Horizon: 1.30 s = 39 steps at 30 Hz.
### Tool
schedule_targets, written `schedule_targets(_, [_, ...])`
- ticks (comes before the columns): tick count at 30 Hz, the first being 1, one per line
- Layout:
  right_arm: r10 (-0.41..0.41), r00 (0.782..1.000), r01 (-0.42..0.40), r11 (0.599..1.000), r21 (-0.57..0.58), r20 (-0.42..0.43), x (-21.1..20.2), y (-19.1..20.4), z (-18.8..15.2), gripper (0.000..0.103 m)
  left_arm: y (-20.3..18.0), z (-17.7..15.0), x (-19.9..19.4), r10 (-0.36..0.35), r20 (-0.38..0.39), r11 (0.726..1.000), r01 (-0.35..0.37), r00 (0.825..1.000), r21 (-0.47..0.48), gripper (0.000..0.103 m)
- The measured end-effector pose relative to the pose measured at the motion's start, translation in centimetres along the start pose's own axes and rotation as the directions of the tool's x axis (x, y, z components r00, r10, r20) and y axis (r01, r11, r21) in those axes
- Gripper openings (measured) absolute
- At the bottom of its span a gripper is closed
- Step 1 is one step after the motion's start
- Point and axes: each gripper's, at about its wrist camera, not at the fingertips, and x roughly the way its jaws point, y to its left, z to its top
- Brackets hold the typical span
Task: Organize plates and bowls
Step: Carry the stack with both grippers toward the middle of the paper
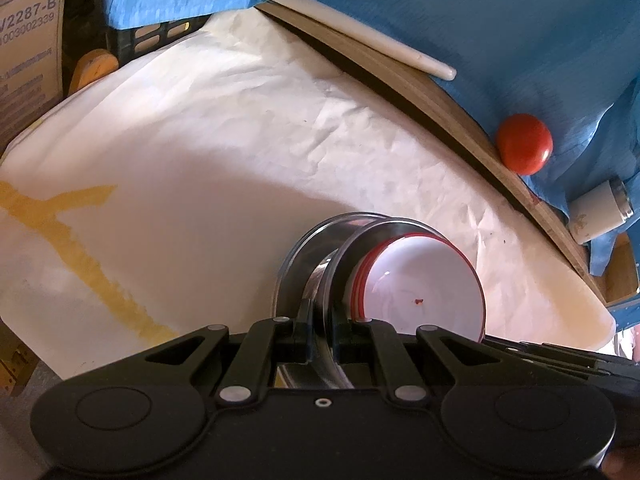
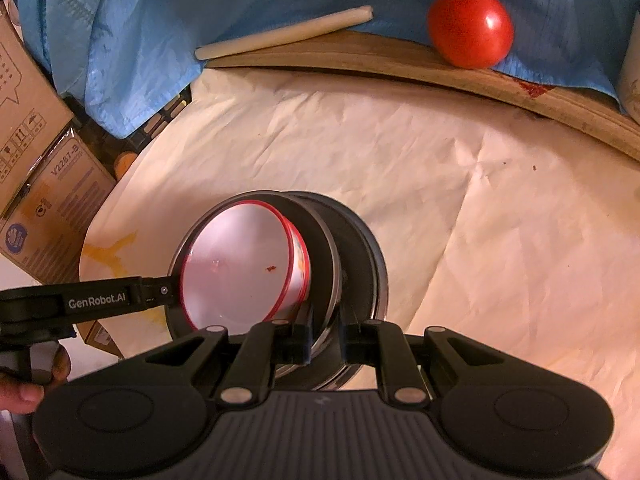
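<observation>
2 grippers clamp 1 steel bowl (image 2: 352, 256): the left gripper (image 1: 322, 330) and right gripper (image 2: 326, 334) each pinch its rim, a red-rimmed white bowl (image 2: 236, 268) nested inside, just ahead.

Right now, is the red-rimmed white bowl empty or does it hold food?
Practically empty. The red-rimmed white bowl, nested in the steel bowls, shows a bare white interior with only a small red speck.

Warm dim light, strong fisheye warping.
</observation>
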Motion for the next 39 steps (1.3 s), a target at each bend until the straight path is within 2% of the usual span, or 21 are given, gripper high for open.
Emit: schedule_targets(39, [0.020,1.000,-0.020,0.998,0.059,0.001,0.54,-0.07,-0.06,0.015,-0.08,0.51,0.63,0.033,-0.020,0.999,-0.032,0.999,0.022,0.008])
